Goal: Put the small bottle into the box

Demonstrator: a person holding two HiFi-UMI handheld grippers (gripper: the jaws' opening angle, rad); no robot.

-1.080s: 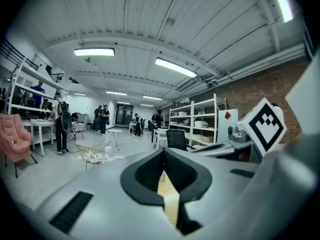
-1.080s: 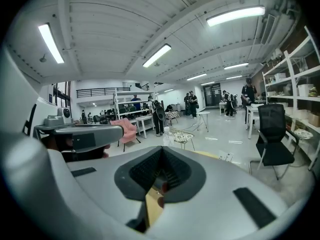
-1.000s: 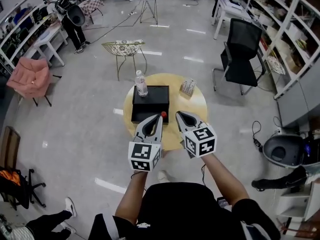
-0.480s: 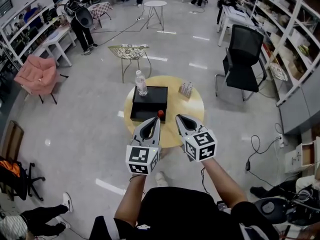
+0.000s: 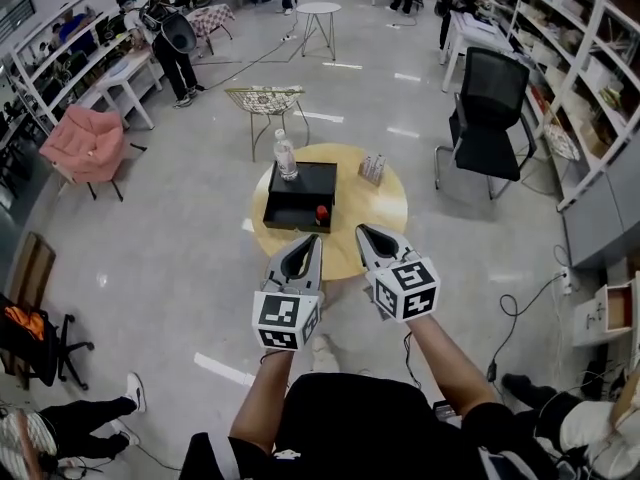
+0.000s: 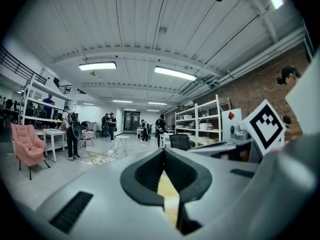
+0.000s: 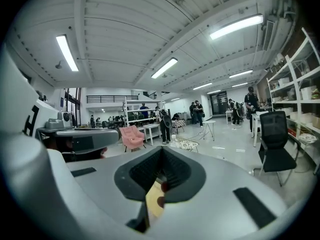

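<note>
A black box (image 5: pixel 296 200) stands on the round yellow table (image 5: pixel 375 213). A small red-topped bottle (image 5: pixel 322 212) shows within the box's outline near its front right corner; whether it lies inside or on top I cannot tell. A clear water bottle (image 5: pixel 286 156) stands upright at the box's far left corner. My left gripper (image 5: pixel 314 238) (image 6: pixel 164 151) and right gripper (image 5: pixel 362 230) (image 7: pixel 161 151) hover side by side over the table's near edge, short of the box. Both are shut with nothing between their fingers. Through the right jaws' gap I see the red bottle (image 7: pixel 163 186) ahead.
A small pack (image 5: pixel 375 169) sits on the table's far right. Beyond the table stand a wire side table (image 5: pixel 265 101), a black office chair (image 5: pixel 487 118) to the right and a pink armchair (image 5: pixel 88 143) to the left. Shelving lines both sides; people stand farther off.
Both grippers have drawn back from the box toward the table's near edge, still shut. The red-topped bottle, earlier right at the left gripper's tip, now stands apart from it.
</note>
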